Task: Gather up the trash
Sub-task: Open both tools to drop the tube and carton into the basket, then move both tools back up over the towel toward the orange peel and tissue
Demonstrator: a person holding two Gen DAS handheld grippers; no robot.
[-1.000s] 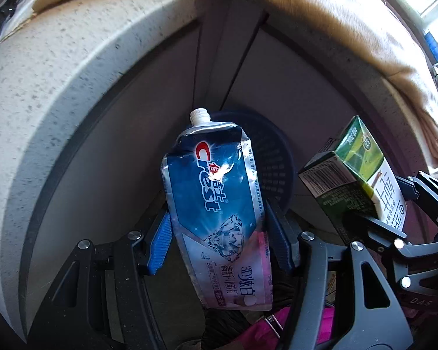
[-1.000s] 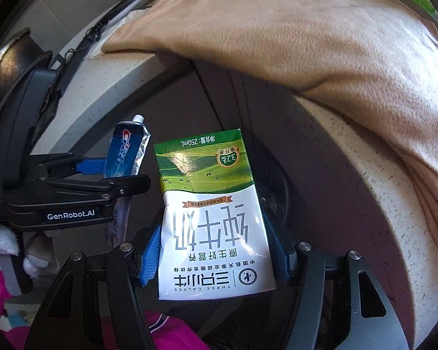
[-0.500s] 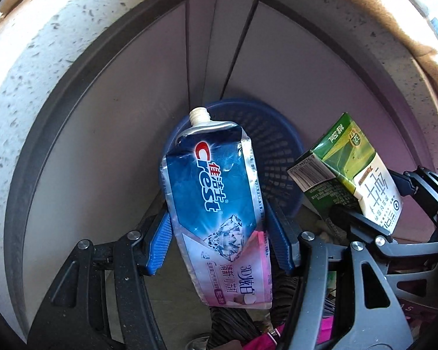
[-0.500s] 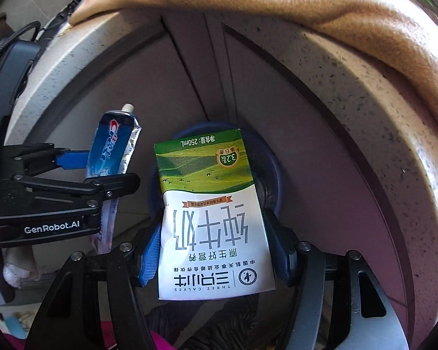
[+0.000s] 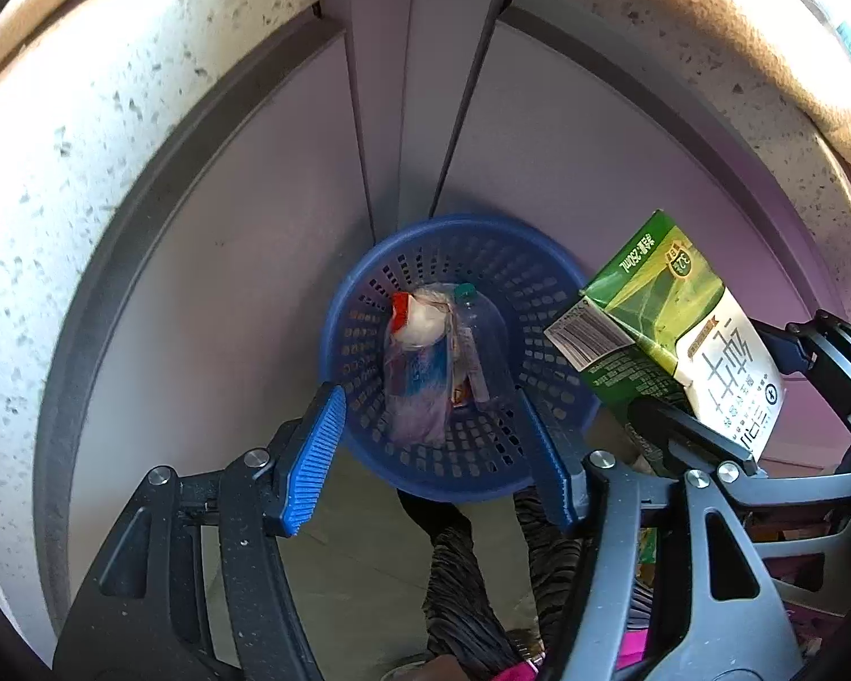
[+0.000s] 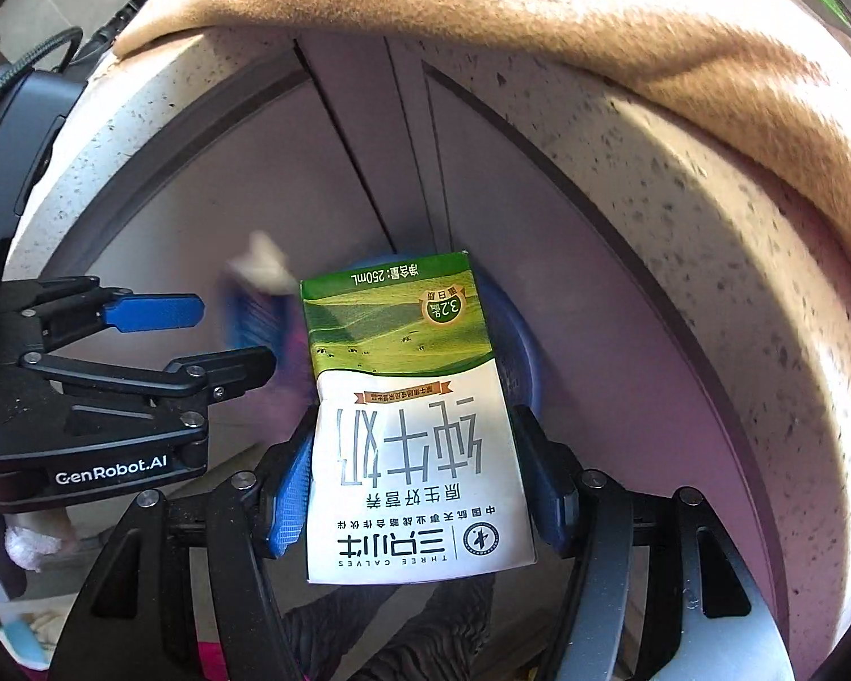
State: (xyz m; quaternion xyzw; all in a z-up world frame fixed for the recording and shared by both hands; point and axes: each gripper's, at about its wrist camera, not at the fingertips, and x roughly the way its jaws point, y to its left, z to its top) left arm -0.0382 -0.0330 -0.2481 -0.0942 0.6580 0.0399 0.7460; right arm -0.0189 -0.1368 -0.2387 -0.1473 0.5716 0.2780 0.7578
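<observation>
**Toothpaste tube dropping toward the basket, milk carton still gripped**

In the left wrist view, the speckled stone counter edge [image 5: 85,130] curves from nine o'clock up to twelve, with pale cabinet doors [image 5: 244,284] below it. At the lower left, the left gripper [image 5: 434,454] points down with its blue pads [image 5: 312,459] spread apart; its jaws have just been opening, and nothing sits between them. Past the pads, near the centre of the view, stands the blue perforated basket [image 5: 544,289]. Inside it a blurred toothpaste tube [image 5: 417,374] shows, white and blue with a pinkish lower end, beside a clear plastic bottle [image 5: 482,340] with a green cap. Whether the tube has landed or is in mid-fall cannot be told. At three o'clock the milk carton [image 5: 692,335], green and white, is tilted just beside the basket's rim, clamped in the right gripper [image 5: 726,391].

In the right wrist view, the left gripper [image 6: 221,335] reaches in from nine o'clock, jaws parted. Just right of it, the toothpaste tube [image 6: 255,306] is a blue and white smear. At the centre, the right gripper [image 6: 420,482] presses its pads against both sides of the milk carton [image 6: 414,425], held upside down above the basket [image 6: 519,363], whose rim peeks out at the carton's right. A tan cloth [image 6: 539,28] drapes the counter [image 6: 737,284] from twelve to three o'clock.
</observation>
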